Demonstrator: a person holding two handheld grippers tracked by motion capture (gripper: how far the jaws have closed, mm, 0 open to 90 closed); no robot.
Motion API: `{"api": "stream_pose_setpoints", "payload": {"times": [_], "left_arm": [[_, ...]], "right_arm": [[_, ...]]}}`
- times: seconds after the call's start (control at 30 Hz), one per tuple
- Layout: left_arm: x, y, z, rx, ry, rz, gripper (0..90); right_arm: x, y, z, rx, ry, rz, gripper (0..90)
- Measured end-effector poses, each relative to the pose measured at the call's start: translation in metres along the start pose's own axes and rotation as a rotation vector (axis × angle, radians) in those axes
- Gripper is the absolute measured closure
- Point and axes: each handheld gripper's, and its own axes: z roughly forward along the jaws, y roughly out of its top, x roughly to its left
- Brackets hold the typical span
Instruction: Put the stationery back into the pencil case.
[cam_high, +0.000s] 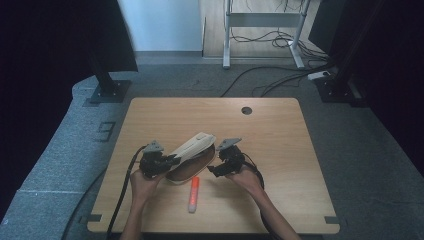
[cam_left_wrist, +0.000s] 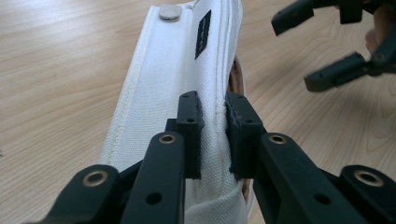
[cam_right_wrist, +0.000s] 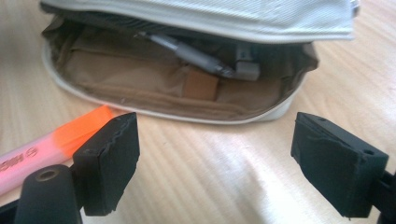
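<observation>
The left tongs are clamping the white flap of the open pencil case, which is lying at the worktop centre. The right tongs, at 3 o'clock of the case, are standing apart with nothing between them. An orange highlighter is lying at 6 o'clock of the case.

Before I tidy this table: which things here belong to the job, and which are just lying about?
In the job:
- white pencil case, flap held up by the left gripper
- orange highlighter
- grey pen inside the case
- right gripper, jaws open

Lying about:
- floor cables
- desk frame
</observation>
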Motion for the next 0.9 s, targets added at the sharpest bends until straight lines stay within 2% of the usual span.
{"api": "stream_pose_setpoints", "payload": {"times": [0.33, 0.9], "left_arm": [[-0.001, 0.000, 0.000, 0.001, 0.003, 0.004, 77.4], [-0.001, 0.000, 0.000, 0.004, 0.004, 0.009, 77.3]], "right_arm": [[0.017, -0.012, 0.000, 0.007, 0.028, 0.004, 13.7], [0.046, -0.018, 0.005, 0.012, 0.060, -0.015, 13.0]]}}
